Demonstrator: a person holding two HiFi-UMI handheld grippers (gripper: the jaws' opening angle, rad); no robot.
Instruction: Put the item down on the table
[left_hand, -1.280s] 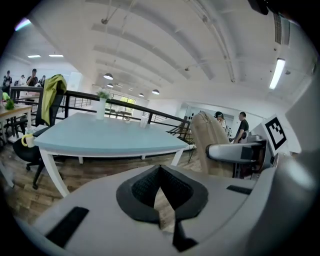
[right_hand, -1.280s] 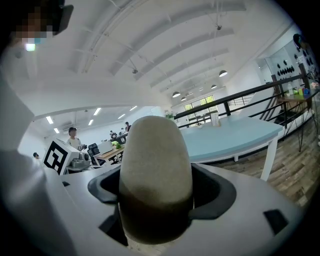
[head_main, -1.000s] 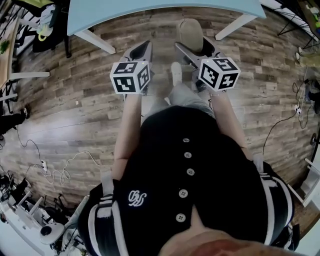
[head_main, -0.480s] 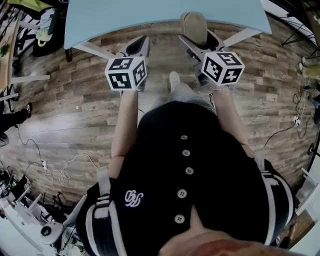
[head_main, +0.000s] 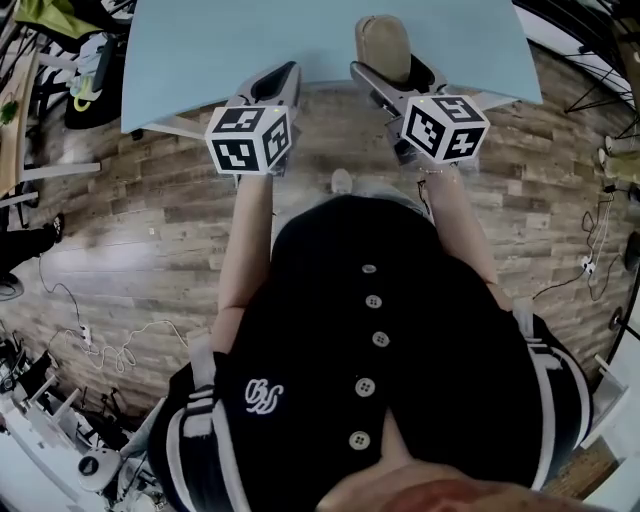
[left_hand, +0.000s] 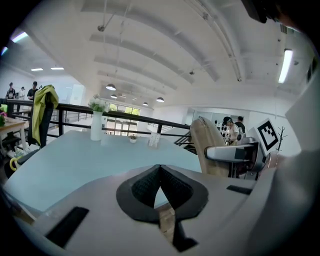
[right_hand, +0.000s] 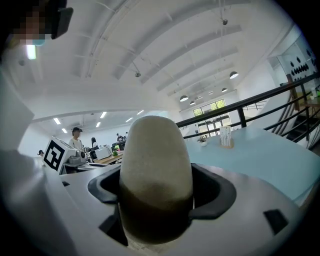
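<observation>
The right gripper (right_hand: 156, 210) was clamped on the base of the tan rounded item (right_hand: 155, 160), which stood up between its jaws above the tabletop (head_main: 220, 40) ahead and looked light, matte and perhaps soft, well held by its sides; the left gripper (left_hand: 160, 190) was pinched together, empty.

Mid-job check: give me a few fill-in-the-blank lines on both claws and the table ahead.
The right claw is ____ on the beige item.
The left claw, jaws together, holds ____.
The table has a light ____ top.
Missing words: shut; nothing; blue.
</observation>
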